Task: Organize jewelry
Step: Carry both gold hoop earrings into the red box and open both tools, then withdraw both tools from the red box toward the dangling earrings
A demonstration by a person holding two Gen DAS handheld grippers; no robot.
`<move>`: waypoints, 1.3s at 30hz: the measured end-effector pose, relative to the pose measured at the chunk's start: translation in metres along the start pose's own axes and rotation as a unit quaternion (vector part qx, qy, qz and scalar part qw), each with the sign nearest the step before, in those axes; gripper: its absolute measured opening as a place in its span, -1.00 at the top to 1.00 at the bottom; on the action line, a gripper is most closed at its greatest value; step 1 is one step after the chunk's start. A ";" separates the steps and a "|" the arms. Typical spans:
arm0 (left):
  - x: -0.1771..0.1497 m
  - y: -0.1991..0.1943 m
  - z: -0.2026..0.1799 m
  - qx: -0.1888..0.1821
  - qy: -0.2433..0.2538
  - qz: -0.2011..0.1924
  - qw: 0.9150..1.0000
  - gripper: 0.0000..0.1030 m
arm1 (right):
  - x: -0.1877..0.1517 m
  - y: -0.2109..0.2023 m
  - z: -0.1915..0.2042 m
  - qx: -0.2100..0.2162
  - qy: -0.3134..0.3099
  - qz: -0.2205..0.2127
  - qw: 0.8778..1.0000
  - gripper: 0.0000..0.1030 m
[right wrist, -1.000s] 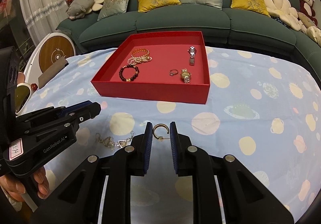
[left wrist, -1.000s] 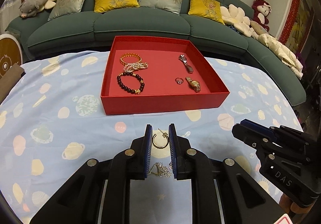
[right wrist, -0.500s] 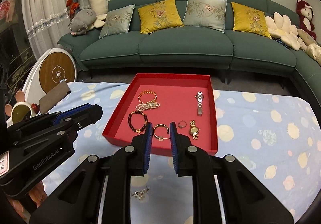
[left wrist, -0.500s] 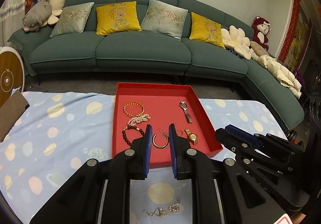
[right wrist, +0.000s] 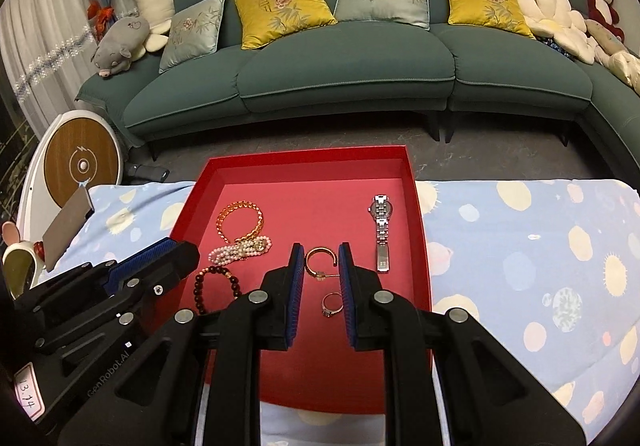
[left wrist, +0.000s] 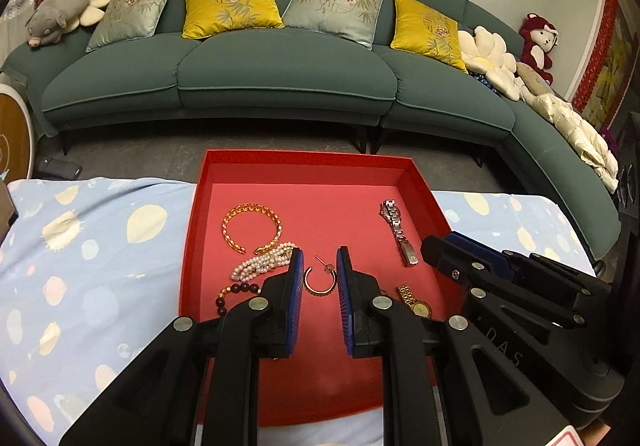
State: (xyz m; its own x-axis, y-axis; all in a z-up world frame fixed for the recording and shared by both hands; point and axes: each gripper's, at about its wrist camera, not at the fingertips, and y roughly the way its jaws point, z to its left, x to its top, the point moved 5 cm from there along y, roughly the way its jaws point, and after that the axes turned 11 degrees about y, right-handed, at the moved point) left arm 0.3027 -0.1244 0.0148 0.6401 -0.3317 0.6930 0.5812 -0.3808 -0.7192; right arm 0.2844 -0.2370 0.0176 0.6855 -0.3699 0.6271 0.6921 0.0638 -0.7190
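Observation:
Both grippers hover over the red tray [left wrist: 192, 246], which also shows in the right wrist view [right wrist: 420, 230]. My left gripper [left wrist: 319, 278] is shut on a gold hoop earring [left wrist: 320, 282]. My right gripper [right wrist: 320, 272] is shut on a second gold hoop earring [right wrist: 320, 262]. In the tray lie a gold bangle [left wrist: 250, 226], a pearl bracelet [left wrist: 260, 264], a dark bead bracelet [right wrist: 204, 286], a silver watch [right wrist: 382, 230], a gold watch [left wrist: 414, 302] and a ring [right wrist: 332, 304].
The tray sits on a table under a blue spotted cloth [right wrist: 540, 254]. A green sofa [left wrist: 280, 74] with cushions stands behind. A round wood-faced device [right wrist: 82, 166] and a grey pad [right wrist: 66, 226] are at the left.
Both grippers have moved forward from above the cloth to over the tray, each still holding its earring. The silver earrings on the cloth have dropped out of view.

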 end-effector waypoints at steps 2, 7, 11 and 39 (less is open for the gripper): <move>-0.002 0.012 0.001 0.000 -0.001 0.008 1.000 0.72 | -0.001 0.012 -0.002 -0.007 -0.005 0.006 1.000 0.67; -0.007 0.034 0.000 0.004 0.007 0.018 1.000 0.72 | 0.003 0.032 -0.015 -0.017 -0.002 0.012 1.000 0.67; -0.012 0.046 -0.003 -0.006 0.003 0.028 1.000 0.72 | 0.005 0.042 -0.023 -0.019 0.003 0.014 1.000 0.67; 0.005 0.012 0.018 0.031 -0.044 -0.006 0.998 0.47 | 0.014 0.026 -0.021 -0.008 0.005 -0.014 1.000 0.44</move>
State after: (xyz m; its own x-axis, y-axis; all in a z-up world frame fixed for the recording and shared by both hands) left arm 0.3215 -0.1155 0.0089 0.6730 -0.2482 0.6967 0.6180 -0.3287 -0.7141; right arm 0.3077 -0.2600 0.0012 0.6638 -0.3803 0.6440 0.7070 0.0378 -0.7063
